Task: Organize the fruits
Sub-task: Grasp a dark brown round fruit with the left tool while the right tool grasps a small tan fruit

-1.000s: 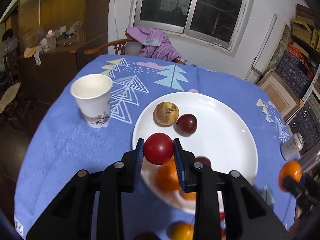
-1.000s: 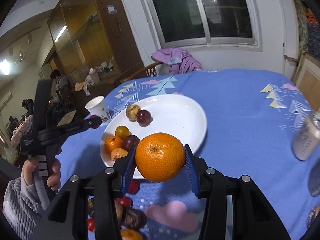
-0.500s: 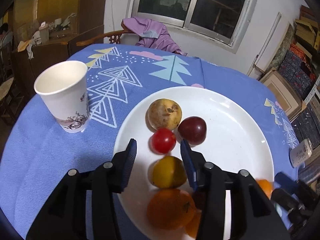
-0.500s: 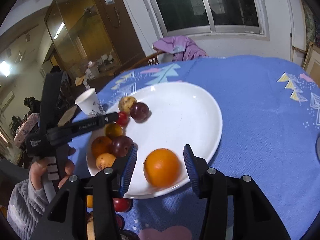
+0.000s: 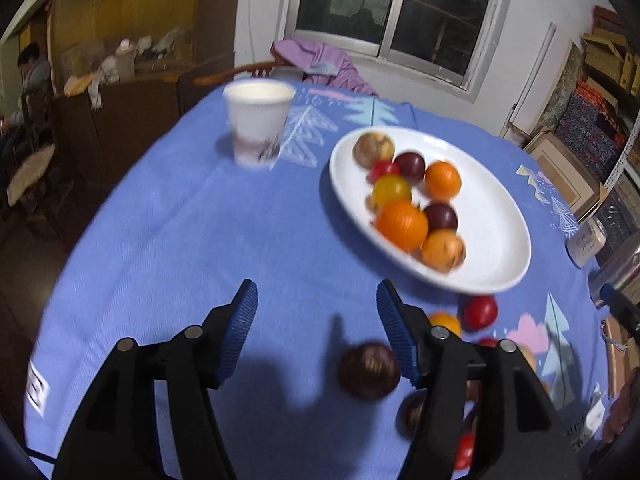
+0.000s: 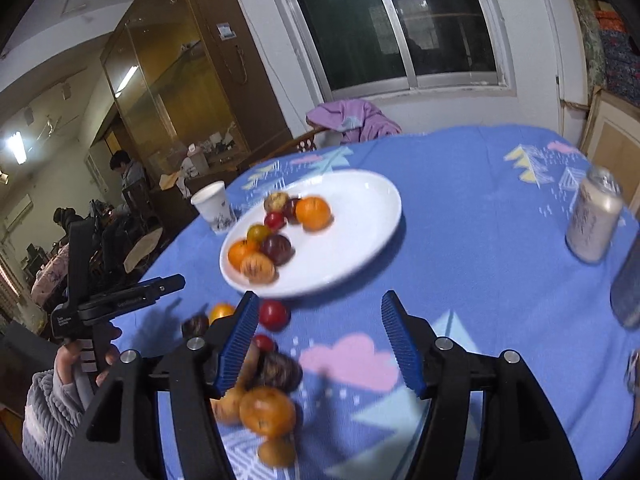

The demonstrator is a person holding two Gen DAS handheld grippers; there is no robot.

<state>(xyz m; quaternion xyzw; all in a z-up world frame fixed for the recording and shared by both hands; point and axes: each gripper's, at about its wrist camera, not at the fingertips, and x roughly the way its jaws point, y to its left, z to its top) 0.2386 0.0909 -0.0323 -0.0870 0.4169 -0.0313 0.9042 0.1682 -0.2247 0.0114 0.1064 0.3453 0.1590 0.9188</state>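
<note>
A white plate (image 5: 496, 216) (image 6: 360, 232) on the blue tablecloth holds several fruits: oranges (image 5: 402, 224) (image 6: 313, 213), dark plums (image 5: 440, 217), a red tomato (image 5: 383, 169) and a brown pear (image 5: 373, 146). Loose fruits lie near the table's front: a dark brown one (image 5: 368, 371), a red one (image 5: 480, 312) (image 6: 274, 315) and orange ones (image 6: 267, 411). My left gripper (image 5: 316, 332) is open and empty above the cloth, left of the loose fruits. My right gripper (image 6: 320, 344) is open and empty just right of the loose pile.
A white paper cup (image 5: 258, 122) (image 6: 213, 207) stands left of the plate. A drink can (image 6: 593, 222) and a blue bottle (image 6: 630, 280) stand at the right. A chair with a purple cloth (image 5: 320, 62) is behind the table.
Both grippers let go of their fruits onto the plate, opened wide and drew back toward the near edge. The orange and the red tomato now rest on the plate.
</note>
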